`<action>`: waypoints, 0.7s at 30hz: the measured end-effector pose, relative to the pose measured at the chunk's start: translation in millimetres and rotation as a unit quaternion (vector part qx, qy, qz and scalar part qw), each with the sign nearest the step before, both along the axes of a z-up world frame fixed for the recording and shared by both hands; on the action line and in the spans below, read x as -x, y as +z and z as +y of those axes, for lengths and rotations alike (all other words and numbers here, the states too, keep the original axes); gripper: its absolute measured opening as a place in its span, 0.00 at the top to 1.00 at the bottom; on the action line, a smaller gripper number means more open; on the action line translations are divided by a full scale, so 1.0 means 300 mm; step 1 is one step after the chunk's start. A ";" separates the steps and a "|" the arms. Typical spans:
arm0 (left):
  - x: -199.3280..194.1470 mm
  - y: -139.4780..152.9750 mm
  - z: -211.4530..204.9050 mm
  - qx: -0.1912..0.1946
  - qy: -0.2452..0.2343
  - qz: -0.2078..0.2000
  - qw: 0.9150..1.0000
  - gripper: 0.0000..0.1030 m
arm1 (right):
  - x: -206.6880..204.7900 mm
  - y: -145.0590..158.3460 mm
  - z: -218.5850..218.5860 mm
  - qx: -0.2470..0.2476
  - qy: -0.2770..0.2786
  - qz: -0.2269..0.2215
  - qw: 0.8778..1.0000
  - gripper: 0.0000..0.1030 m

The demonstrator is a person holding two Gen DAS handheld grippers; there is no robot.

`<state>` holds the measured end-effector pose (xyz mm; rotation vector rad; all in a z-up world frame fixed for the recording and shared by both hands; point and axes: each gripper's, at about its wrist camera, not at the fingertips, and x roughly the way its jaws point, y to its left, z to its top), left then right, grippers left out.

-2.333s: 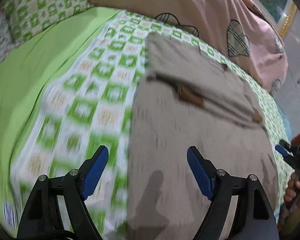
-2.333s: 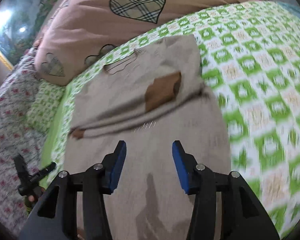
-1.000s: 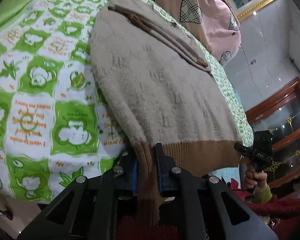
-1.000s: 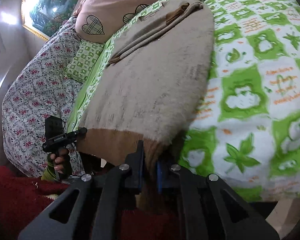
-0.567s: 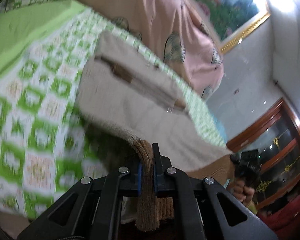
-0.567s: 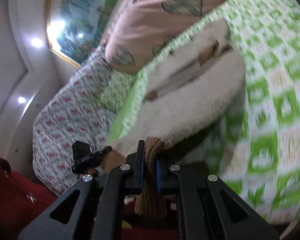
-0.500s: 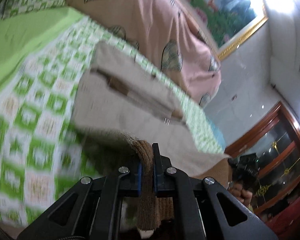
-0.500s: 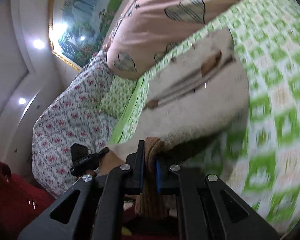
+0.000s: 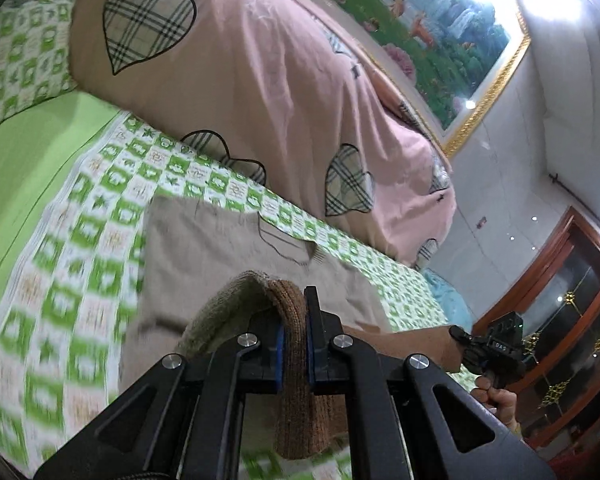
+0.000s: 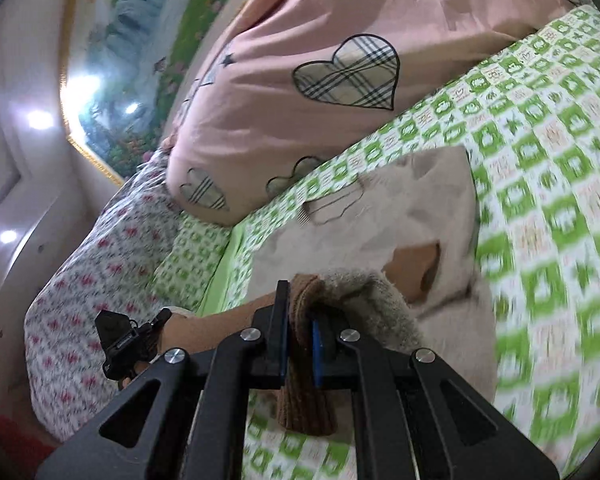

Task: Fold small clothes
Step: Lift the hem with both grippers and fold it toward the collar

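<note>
Both tongs are clamped tight on the brown ribbed hem [image 9: 293,364] of the beige sweater [image 9: 204,256]: the left tongs [image 9: 293,344] at one corner, the right tongs [image 10: 299,342] at the other. The hem is lifted off the bed [image 9: 92,216]. The rest of the sweater lies flat on the green checked sheet, near the pink quilt [image 9: 236,80].

one sweater [image 9: 204,256], two grippers [image 9: 293,354], one quilt [image 9: 260,92]
</note>
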<state>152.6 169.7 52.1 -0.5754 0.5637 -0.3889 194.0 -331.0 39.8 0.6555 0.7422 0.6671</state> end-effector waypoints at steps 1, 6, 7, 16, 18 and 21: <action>-0.034 -0.005 0.000 -0.003 0.002 0.003 1.000 0.94 | -0.045 -0.003 0.005 0.003 -0.002 0.004 1.000 0.90; -0.234 -0.054 0.024 0.012 0.009 0.017 1.000 0.94 | -0.230 -0.032 0.035 0.011 -0.006 0.020 1.000 0.90; -0.264 -0.069 0.028 0.010 0.012 0.021 1.000 0.94 | -0.260 -0.045 0.034 0.009 -0.006 0.024 1.000 0.90; -0.515 -0.317 0.066 0.012 0.044 0.108 0.993 0.93 | -0.485 -0.268 0.057 0.069 -0.024 0.106 0.992 0.87; -0.525 -0.353 0.069 0.015 0.043 0.129 0.991 0.92 | -0.496 -0.295 0.054 0.072 -0.026 0.123 0.989 0.86; -0.463 -0.327 0.044 0.000 0.017 0.125 0.992 0.83 | -0.452 -0.280 0.011 0.046 -0.036 0.120 0.991 0.70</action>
